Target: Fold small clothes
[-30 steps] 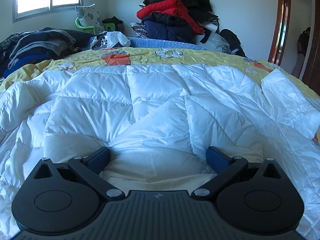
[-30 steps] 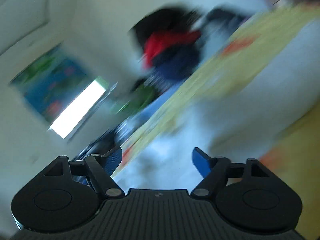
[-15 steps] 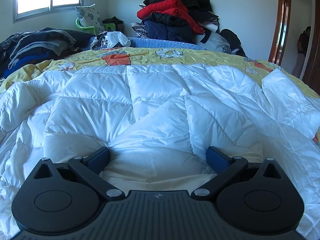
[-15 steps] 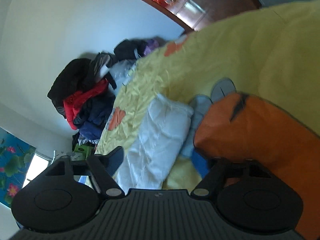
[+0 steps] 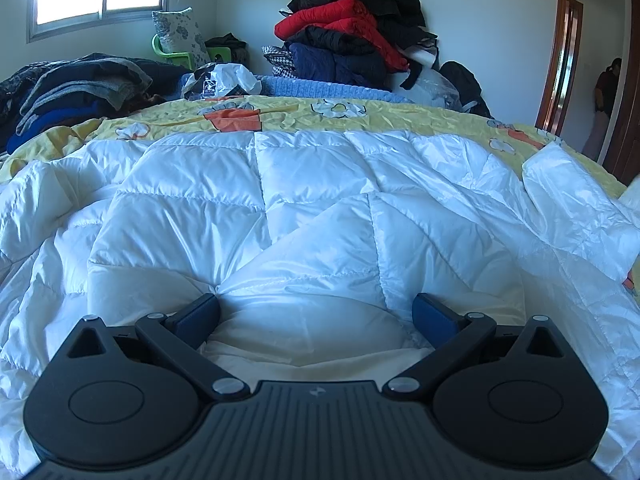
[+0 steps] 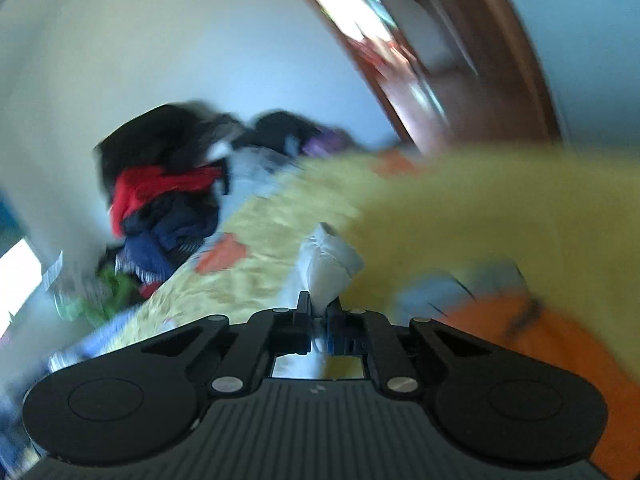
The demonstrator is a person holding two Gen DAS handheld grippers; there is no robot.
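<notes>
From the left wrist we see our left claw (image 5: 316, 312) spread wide and holding nothing, resting low on the white quilted puffer garment (image 5: 312, 200); the garment spreads ahead of it across the yellow flower-print bedspread (image 5: 400, 114), its long axis running left to right across our view, with one padded sleeve (image 5: 580, 208) lying out to the right, apart from this claw.

From the right wrist, which is blurred, we see our right claw (image 6: 318, 320) pinched tight on a white padded edge of that garment (image 6: 330, 264), which rises straight ahead from between the fingers; we judge this is the sleeve end, so the right hand is the nearer one to carry it leftward over the body.
</notes>
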